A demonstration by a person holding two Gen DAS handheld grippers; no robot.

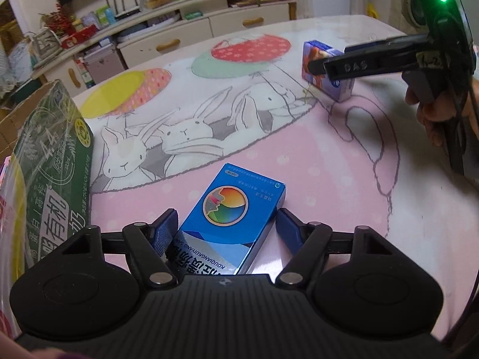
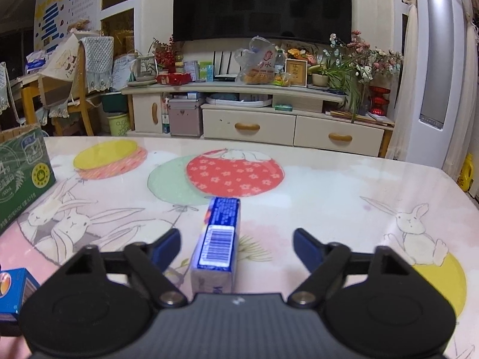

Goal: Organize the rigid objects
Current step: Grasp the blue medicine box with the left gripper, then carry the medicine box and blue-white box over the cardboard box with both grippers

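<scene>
While both jaws stand spread and neither box is pinched yet, the step in hand looks like closing on two boxes at once.

Left view, gripper: the left gripper [image 1: 226, 224] has its jaws spread around the blue box [image 1: 232, 218], which lies flat on the bench [image 1: 314, 164].
Left view, contact: the left pad [image 1: 163, 229] is at, or all but at, the box's edge; the right pad [image 1: 289, 227] stands clear with a gap showing — not a pinch.
Left view, fit: the box lies askew between the jaws, so I judge a small wrist turn would square the pads to its long sides before closing.
Left view, goal: the green carton [image 1: 54, 161] stands open-topped at the left, probably the place for the boxes.
Left view, other arm: the right gripper [image 1: 317, 64] reaches over the purple box [image 1: 327, 70] far across the bench.

Right view, gripper: the right gripper [image 2: 236, 246] has its jaws spread, with the purple box [image 2: 217, 245] standing on its narrow side between them — apart from both pads.
Right view, fit: the box sits a little left of centre, so shifting left should make both pads land together.
Right view, risk: on that narrow side it may tip if one pad arrives first; close slowly.
Right view, goal: the carton [image 2: 24, 179] is far left, the blue box [image 2: 15, 287] at the lower left edge.
</scene>
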